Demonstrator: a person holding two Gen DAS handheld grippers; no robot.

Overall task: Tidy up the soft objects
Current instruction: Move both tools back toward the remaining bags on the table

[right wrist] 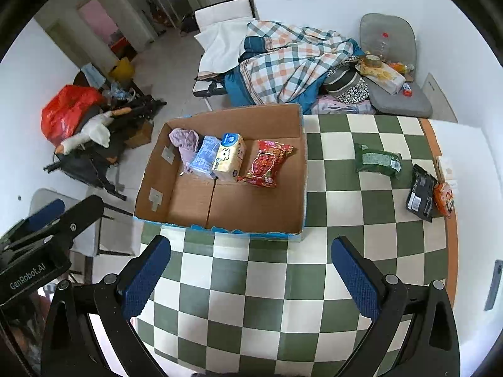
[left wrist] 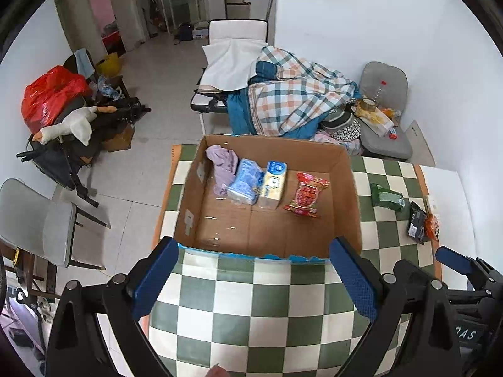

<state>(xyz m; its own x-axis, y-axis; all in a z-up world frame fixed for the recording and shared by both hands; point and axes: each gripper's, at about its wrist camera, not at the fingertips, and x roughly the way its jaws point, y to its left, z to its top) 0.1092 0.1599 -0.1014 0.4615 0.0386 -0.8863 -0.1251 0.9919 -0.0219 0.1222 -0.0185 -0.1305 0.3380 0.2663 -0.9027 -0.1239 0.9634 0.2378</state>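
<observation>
I see the checkered table (right wrist: 276,286) carrying the cardboard box (right wrist: 301,169) on its left half, where a purple cloth (right wrist: 185,144), blue pack (right wrist: 206,154), tissue pack (right wrist: 229,157) and red snack bag (right wrist: 267,163) already lie. The green packet (right wrist: 377,160), black packet (right wrist: 421,191) and orange packet (right wrist: 444,198) wait well to the right. My right gripper (right wrist: 251,270) and left gripper (left wrist: 251,273) both hover with jaws apart, holding nothing. I'd take the green packet first, pinching across its middle.

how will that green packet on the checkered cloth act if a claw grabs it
The green packet looks like a soft, puffy film bag, so it would probably dent and crinkle rather than stay stiff. Its glossy wrapper may slip between the pads. Lying flat on the tablecloth, it seems unlikely to roll.
</observation>
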